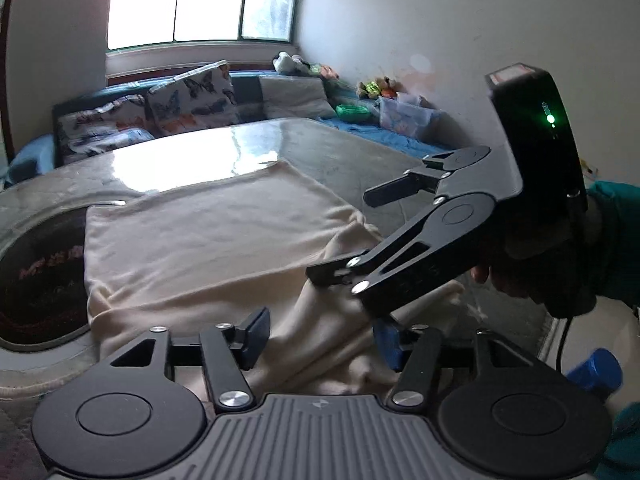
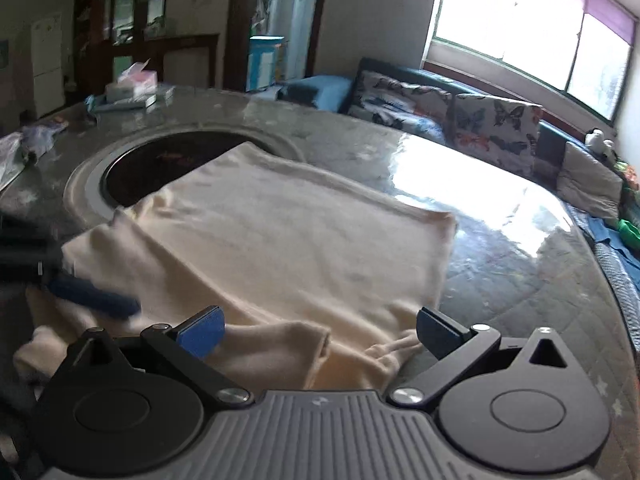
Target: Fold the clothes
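A cream garment (image 1: 208, 240) lies spread on the glass-topped table, its near end bunched into folds. It also shows in the right wrist view (image 2: 288, 240). My left gripper (image 1: 320, 336) is open, its blue pads on either side of a raised fold at the near edge. My right gripper (image 2: 320, 332) is open over the bunched near end with a sleeve-like fold between the pads. In the left wrist view the right gripper (image 1: 352, 236) hovers above the garment's right edge. A blue finger of the left gripper (image 2: 92, 296) shows at the left of the right wrist view.
The table (image 2: 500, 232) has a dark round inset (image 2: 168, 168) partly under the garment. A tissue box and papers (image 2: 132, 84) sit at the table's far side. A sofa with butterfly cushions (image 1: 184, 100) stands behind under the window. A blue bottle cap (image 1: 596, 368) is at lower right.
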Tool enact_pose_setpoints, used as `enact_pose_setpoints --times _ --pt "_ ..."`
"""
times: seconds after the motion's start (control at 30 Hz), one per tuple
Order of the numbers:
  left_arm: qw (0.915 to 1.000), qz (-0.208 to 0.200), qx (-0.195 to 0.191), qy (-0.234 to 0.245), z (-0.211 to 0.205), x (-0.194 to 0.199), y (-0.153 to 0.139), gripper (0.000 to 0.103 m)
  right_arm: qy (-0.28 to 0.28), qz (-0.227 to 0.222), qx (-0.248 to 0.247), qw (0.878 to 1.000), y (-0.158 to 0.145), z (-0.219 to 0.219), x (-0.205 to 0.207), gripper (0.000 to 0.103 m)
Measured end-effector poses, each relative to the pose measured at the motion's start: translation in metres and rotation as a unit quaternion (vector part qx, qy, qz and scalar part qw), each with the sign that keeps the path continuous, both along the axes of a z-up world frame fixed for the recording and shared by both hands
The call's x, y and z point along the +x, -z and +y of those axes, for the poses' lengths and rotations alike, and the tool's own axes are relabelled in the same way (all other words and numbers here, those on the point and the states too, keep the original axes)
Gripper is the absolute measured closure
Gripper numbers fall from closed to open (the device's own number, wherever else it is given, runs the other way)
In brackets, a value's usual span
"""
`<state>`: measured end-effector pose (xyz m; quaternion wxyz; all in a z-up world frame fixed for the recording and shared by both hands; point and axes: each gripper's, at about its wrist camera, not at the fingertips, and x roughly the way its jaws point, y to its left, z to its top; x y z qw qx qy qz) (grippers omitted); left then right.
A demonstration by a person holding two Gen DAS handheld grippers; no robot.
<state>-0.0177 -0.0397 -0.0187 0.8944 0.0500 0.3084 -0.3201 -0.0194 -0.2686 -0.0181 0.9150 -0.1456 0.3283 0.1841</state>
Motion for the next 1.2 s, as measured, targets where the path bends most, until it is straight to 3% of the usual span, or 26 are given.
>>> enact_pose_setpoints --times 0.3,0.47,0.6,0.67,1.0,1.2 --pt "0.9992 0.001 -0.008 -0.04 0.013 0.023 -0.008 0.046 0.004 0.011 0.002 1.0 0.002 -0.01 -0.001 0.0" --pt "0.9997 0.003 0.006 -0.022 -0.01 0.045 -0.004 0.071 0.001 -0.004 0.013 1.0 -0.001 -0.007 -0.013 0.0" --pt "0.9989 -0.014 0.045 -0.01 -0.028 0.054 0.007 0.08 0.005 -0.006 0.001 1.0 0.006 -0.007 -0.02 0.0" --pt "0.9978 -0.027 0.059 -0.011 -0.034 0.055 0.011 0.08 0.013 -0.001 -0.001 1.0 0.01 -0.01 -0.021 0.0" --pt "0.998 -0.036 0.044 -0.029 -0.032 0.052 0.004 0.077 0.043 0.026 0.047 0.998 0.016 -0.035 -0.029 0.0" --pt "0.9981 -0.045 0.034 -0.025 -0.028 0.032 -0.004 0.077 0.041 -0.018 0.036 0.998 -0.004 -0.026 -0.015 0.0"
